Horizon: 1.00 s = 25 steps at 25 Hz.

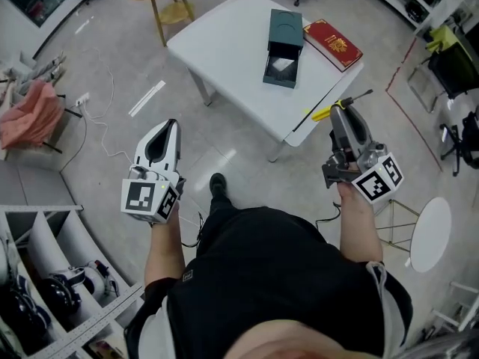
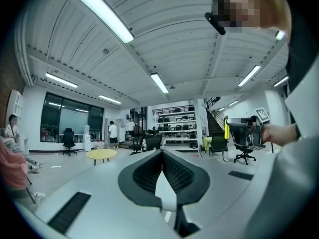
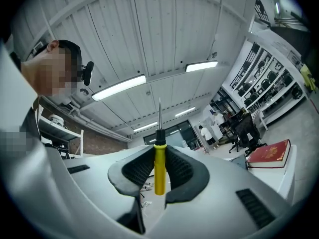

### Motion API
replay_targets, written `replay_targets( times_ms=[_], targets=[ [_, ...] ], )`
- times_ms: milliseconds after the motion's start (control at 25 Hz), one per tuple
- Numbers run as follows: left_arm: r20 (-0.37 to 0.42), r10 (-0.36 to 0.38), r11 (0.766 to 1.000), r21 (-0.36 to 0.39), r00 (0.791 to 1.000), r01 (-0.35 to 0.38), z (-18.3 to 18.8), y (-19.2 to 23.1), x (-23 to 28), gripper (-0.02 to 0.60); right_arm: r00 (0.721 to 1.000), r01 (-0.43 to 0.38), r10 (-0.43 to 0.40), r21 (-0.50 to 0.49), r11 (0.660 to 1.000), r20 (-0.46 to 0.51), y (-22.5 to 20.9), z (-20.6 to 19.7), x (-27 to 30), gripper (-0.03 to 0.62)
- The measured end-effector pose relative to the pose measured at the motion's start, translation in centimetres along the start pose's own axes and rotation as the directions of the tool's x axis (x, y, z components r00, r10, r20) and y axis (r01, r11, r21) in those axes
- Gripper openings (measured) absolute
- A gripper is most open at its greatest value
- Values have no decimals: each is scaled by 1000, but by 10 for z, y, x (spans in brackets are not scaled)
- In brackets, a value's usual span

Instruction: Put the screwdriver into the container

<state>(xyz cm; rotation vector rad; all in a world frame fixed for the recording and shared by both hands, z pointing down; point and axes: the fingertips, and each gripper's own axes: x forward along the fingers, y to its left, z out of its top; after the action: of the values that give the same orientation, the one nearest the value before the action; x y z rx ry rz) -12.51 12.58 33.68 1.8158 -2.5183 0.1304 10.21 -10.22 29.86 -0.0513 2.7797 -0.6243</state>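
No print can be read, even on the red book [image 1: 332, 44].

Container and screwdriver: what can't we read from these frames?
- Container inside: in the head view the open drawer is too small to tell what the pale patch in it is.
- Screwdriver tip type: in the right gripper view the shaft above the right gripper is too thin against the ceiling, and it is too small in the head view.
- Red book cover print: too small in both views.
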Motion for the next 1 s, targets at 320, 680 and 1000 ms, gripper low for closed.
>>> replay_targets(
  times_ms=[320, 680, 1000],
  targets=[
    [6, -101, 995, -11, 995, 101, -1, 93, 68, 17, 995, 96, -95, -38, 995, 33, -9, -13, 88, 83],
    [11, -188, 982, -26, 982, 189, -5, 178, 115, 17, 984, 173, -169, -65, 983, 52, -6, -36, 170, 83],
    [-5, -263, 964, -30, 965, 262, -17, 223, 148, 17, 968, 249, -245, -66, 966, 60, -7, -61, 207, 83]
  ],
)
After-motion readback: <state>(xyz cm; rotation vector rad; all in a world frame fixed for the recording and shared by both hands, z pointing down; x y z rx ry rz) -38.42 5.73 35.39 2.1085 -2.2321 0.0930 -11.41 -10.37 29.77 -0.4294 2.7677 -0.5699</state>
